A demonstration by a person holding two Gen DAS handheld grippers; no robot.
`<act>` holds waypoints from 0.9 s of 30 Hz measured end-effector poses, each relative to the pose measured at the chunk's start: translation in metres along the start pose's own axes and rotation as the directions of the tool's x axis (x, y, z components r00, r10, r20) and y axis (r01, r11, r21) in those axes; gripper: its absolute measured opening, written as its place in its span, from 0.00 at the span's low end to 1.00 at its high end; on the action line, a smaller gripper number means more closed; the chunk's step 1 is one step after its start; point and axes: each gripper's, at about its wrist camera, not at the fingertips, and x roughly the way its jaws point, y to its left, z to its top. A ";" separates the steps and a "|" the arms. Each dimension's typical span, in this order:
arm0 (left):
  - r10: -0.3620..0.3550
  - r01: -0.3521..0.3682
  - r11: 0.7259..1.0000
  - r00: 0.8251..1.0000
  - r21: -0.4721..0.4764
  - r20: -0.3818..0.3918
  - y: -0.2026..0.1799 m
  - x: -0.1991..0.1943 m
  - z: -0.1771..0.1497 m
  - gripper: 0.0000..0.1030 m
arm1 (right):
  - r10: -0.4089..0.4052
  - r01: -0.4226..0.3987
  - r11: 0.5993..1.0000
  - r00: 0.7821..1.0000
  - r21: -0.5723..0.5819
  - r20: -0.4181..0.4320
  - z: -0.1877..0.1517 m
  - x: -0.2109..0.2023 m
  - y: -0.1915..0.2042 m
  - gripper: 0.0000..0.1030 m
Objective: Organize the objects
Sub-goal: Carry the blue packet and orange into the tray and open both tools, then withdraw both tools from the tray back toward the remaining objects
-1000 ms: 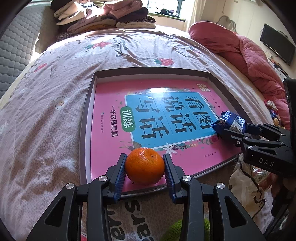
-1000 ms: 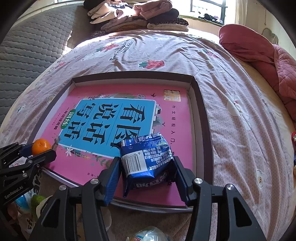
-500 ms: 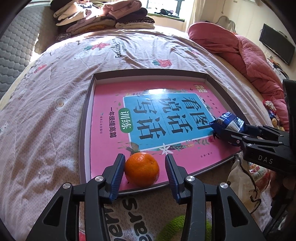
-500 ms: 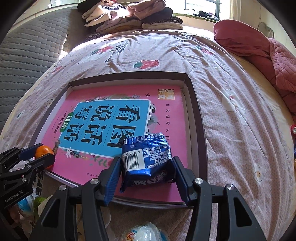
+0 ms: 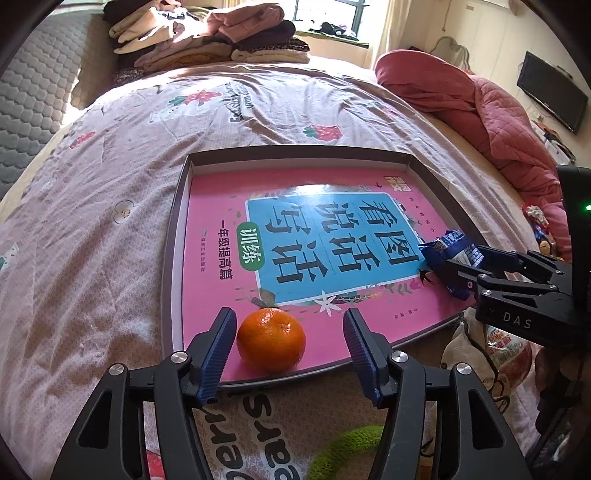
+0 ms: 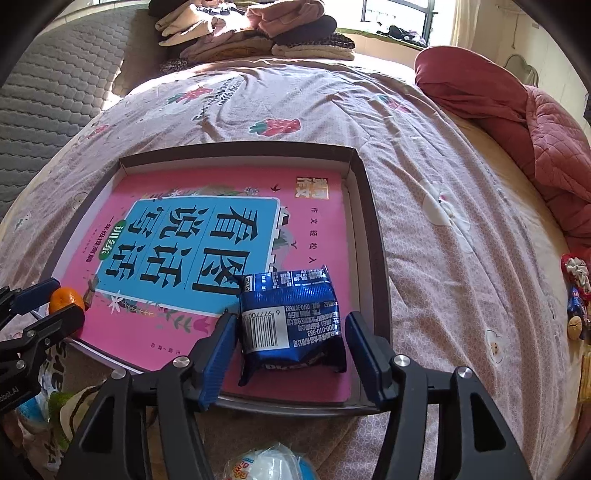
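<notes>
A shallow dark-rimmed box lies on the bed with a pink and blue book inside. An orange mandarin rests on the book's near left corner. My left gripper straddles it with jaws opening and gaps on both sides. A blue snack packet lies on the book's near right corner. My right gripper stands around it, jaws opening, pads just off the wrapper.
The bed carries a floral cover. Folded clothes are stacked at its far end and a red quilt is bunched at the right. Bagged snacks and a green object lie near me, below the box.
Both grippers have let go: the left jaws spread away from the mandarin, which now sits on the book, and the right jaws widened off the blue packet.
</notes>
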 end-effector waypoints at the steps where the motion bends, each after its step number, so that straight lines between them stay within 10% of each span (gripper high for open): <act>1: 0.000 0.000 1.000 1.000 -0.001 0.001 0.000 0.000 0.000 0.62 | -0.004 0.004 1.000 1.000 0.000 0.011 0.001 -0.003 0.000 0.59; 27: -0.024 0.031 0.998 0.992 -0.059 0.128 0.004 -0.052 0.003 0.73 | 0.027 -0.030 0.999 0.989 0.015 0.144 -0.012 -0.064 0.011 0.63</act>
